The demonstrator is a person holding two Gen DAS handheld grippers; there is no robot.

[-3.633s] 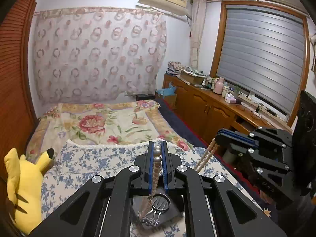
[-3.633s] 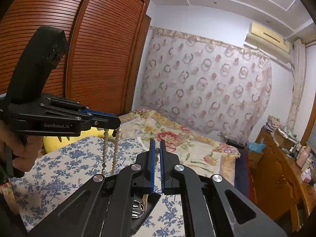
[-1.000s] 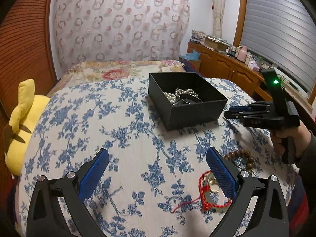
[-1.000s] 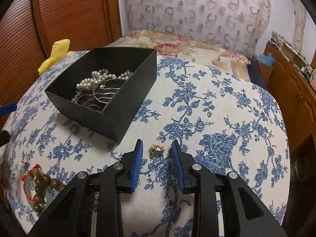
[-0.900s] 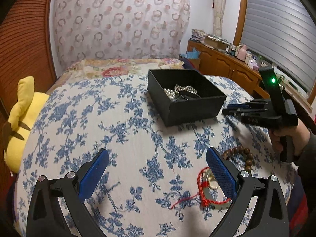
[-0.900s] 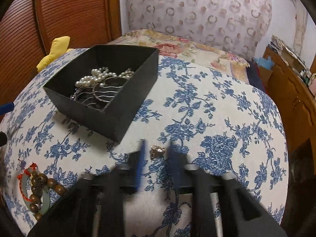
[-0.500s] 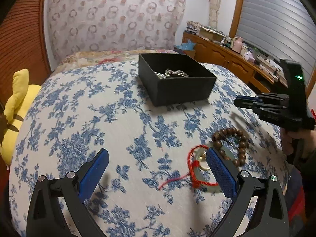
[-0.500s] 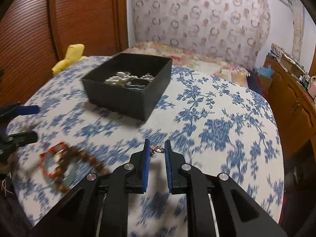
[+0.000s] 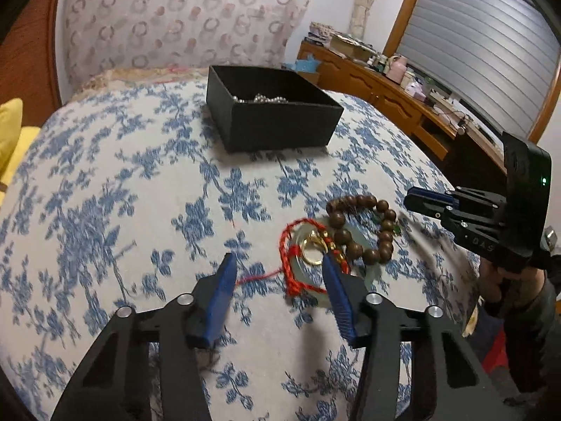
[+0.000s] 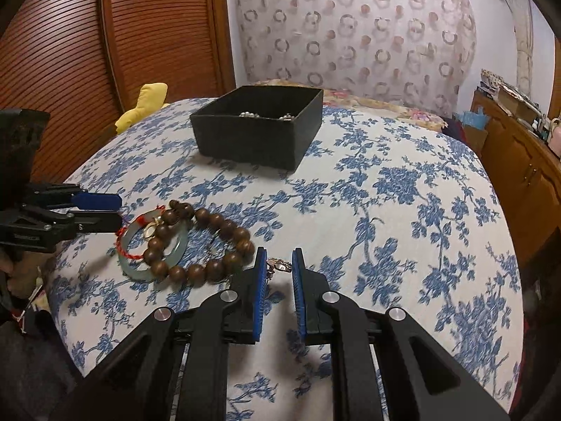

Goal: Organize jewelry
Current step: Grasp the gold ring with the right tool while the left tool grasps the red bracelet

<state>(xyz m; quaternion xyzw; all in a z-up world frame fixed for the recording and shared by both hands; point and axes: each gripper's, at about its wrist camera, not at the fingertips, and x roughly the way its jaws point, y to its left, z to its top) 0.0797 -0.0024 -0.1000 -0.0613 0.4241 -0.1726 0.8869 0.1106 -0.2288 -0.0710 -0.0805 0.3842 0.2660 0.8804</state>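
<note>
Just then, the whole picture had shifted across the blue-flowered counter (image 9: 105, 210). Both hands had drawn back from the black box (image 9: 280, 129), which sat in the upper middle of both views instead of close under the cameras. It was upright, and only a strip of pearls (image 9: 266, 98) showed over its rim. The left gripper (image 9: 278, 259) had come down over the loose pile in the lower centre of its view, and its fingers had just been closing from full spread to roughly half. They were not pressing on anything; the red cord (image 9: 291, 280) and the near edge of the jade ring (image 10: 138, 272) lay between them on the cloth. The wooden bead bracelet (image 10: 207, 270) was draped across that ring, just beyond the right-hand finger. The right gripper (image 10: 279, 252) had narrowed its fingers onto the small gold charm (image 10: 278, 266). A second before, the charm had lain on the cloth near the box corner; it now appeared clamped and raised off the counter. One piece therefore seemed ready to be carried to the box. The cord, ring and beads remained outside it, and the tangle looked likely to lift together.
</note>
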